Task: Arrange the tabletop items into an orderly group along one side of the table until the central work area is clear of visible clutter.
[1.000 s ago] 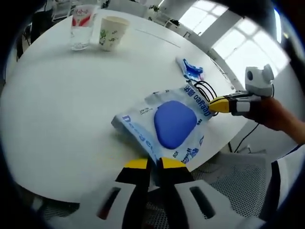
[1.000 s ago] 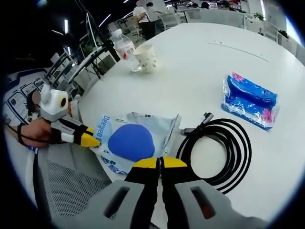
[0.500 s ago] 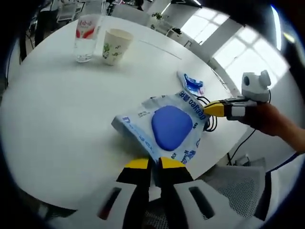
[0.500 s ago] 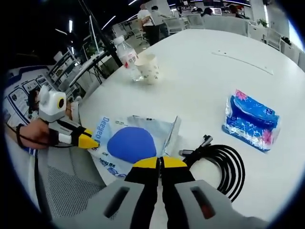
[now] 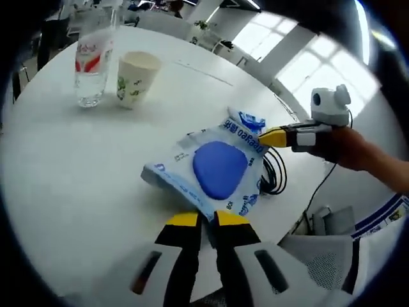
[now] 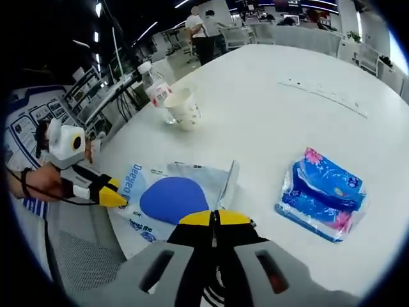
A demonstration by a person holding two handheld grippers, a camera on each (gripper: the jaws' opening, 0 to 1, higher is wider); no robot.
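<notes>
A clear plastic bag (image 5: pixel 217 167) printed with blue letters holds a rounded blue item, and it hangs a little above the white round table (image 5: pixel 70 166). My left gripper (image 5: pixel 206 220) is shut on its near corner. The right gripper (image 5: pixel 273 137) pinches the far corner from the right. In the right gripper view the same bag (image 6: pixel 171 197) lies just past my right gripper (image 6: pixel 214 218), which is shut on its edge. The left gripper (image 6: pixel 110 197) holds the opposite corner. A blue tissue pack (image 6: pixel 321 197) lies to the right.
A water bottle (image 5: pixel 89 64) and a paper cup (image 5: pixel 134 78) stand together at the far side of the table. A coiled black cable (image 5: pixel 276 176) lies near the table edge beneath the bag, next to the tissue pack (image 5: pixel 246 120). Chairs stand beyond the table edge.
Both grippers have carried the bag inward from the table edge, toward the tissue pack. In the right gripper view the cable has slipped out of sight below the jaws.
</notes>
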